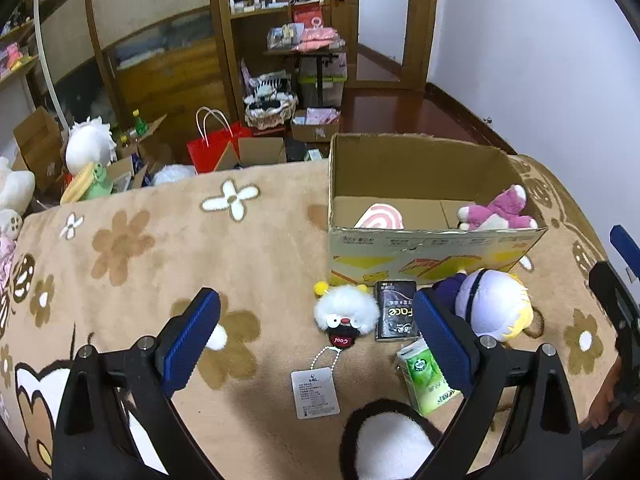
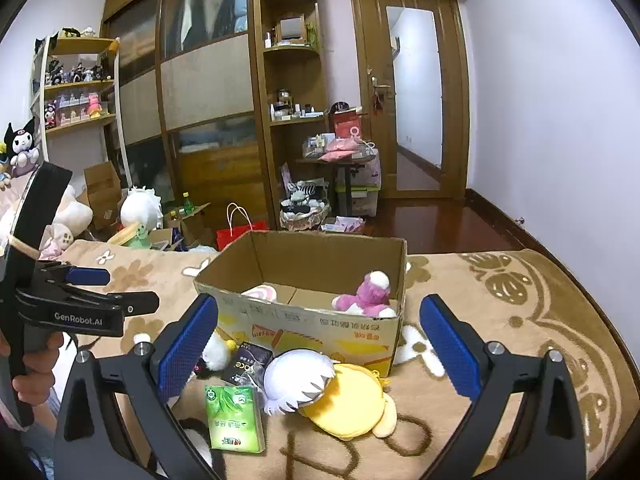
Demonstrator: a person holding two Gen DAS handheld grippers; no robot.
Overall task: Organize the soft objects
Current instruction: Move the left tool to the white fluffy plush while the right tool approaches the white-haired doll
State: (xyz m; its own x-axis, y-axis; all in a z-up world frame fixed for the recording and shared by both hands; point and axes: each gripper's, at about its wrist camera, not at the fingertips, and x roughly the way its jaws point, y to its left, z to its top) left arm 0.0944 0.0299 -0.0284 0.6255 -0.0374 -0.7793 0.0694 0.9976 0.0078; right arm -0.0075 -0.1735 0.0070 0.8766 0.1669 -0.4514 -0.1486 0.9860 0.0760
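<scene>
While the white fuzzy plush [image 1: 346,312] lies on the blanket [image 1: 160,240] just in front of the cardboard box [image 1: 424,248], beside a black packet [image 1: 396,314], left gripper [image 1: 316,336] hangs above it, jaws wide, empty. Right gripper [image 2: 320,344] equally wide, empty, over the yellow-white doll [image 2: 320,388]. Pink plush [image 2: 366,296] inside box.

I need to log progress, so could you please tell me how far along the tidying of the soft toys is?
Done: a pink plush and a pink-striped cushion already lie in the cardboard box. In hand: nothing; the left gripper and right gripper are both open and empty. Left: the white fluffy toy and the yellow doll lie on the blanket beside the box, near two tissue packs.
</scene>
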